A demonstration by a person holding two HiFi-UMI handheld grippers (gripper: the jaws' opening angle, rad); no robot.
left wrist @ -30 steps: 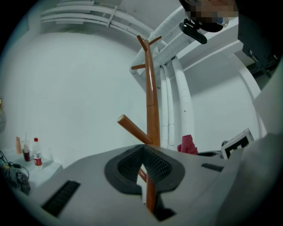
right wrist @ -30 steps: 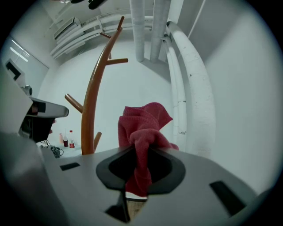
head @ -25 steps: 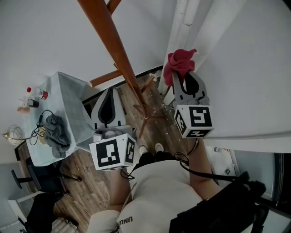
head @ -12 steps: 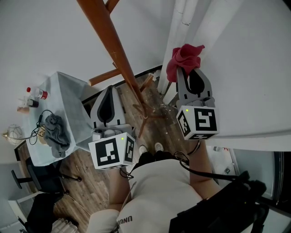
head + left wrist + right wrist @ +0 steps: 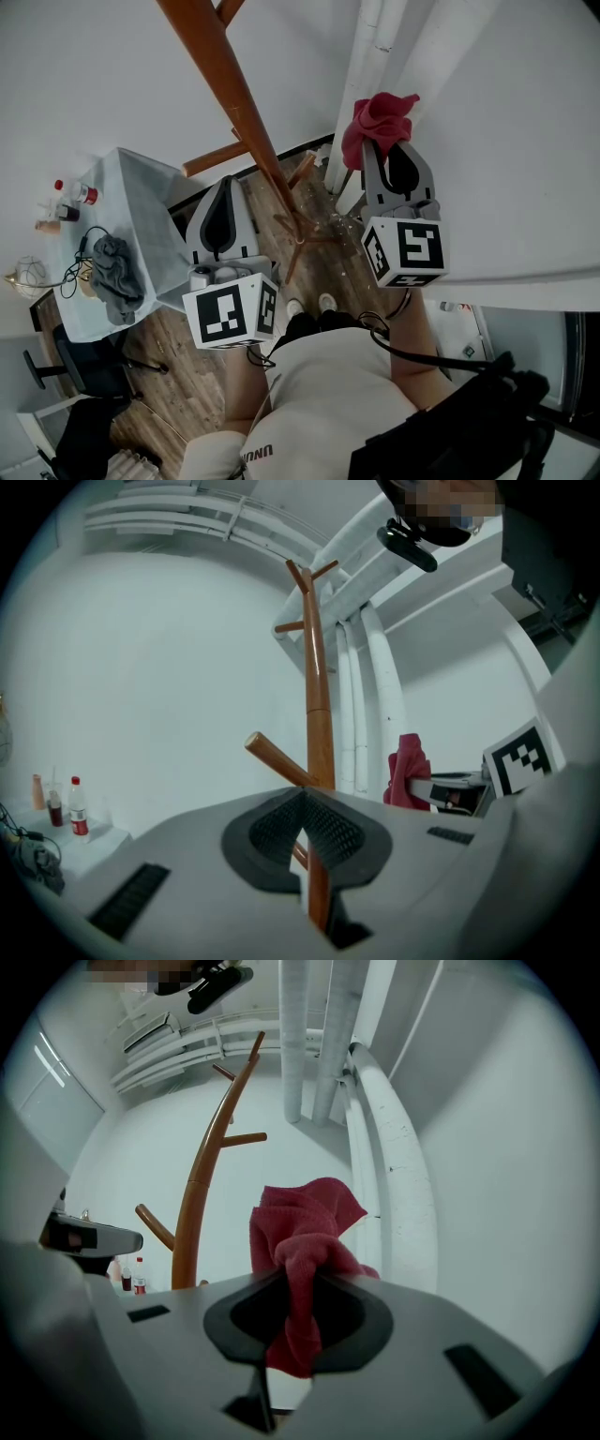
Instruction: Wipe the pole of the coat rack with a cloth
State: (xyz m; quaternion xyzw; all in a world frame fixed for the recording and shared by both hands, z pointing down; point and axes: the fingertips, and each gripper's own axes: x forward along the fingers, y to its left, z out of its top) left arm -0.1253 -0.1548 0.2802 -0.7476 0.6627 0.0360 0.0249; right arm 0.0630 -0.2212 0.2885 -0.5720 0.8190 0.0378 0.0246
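Observation:
The brown wooden coat rack pole (image 5: 246, 122) slants from top left down to its feet on the floor. My right gripper (image 5: 380, 150) is to the right of the pole, apart from it, shut on a bunched red cloth (image 5: 375, 120). In the right gripper view the cloth (image 5: 300, 1241) hangs pinched between the jaws, with the pole (image 5: 192, 1213) off to the left. My left gripper (image 5: 228, 183) sits left of the pole's lower part, shut with nothing in it. In the left gripper view the pole (image 5: 317, 696) rises straight ahead behind the closed gripper (image 5: 302, 799).
White pipes (image 5: 370, 56) run up the wall corner just behind the right gripper. A table with a pale cover (image 5: 141, 202) stands at the left, holding a grey garment (image 5: 117, 272), cables and small bottles (image 5: 75, 192). A black chair (image 5: 84, 370) is at lower left.
The right gripper with the red cloth has risen a little and shifted slightly right. The left gripper edged up slightly. The pole has not moved.

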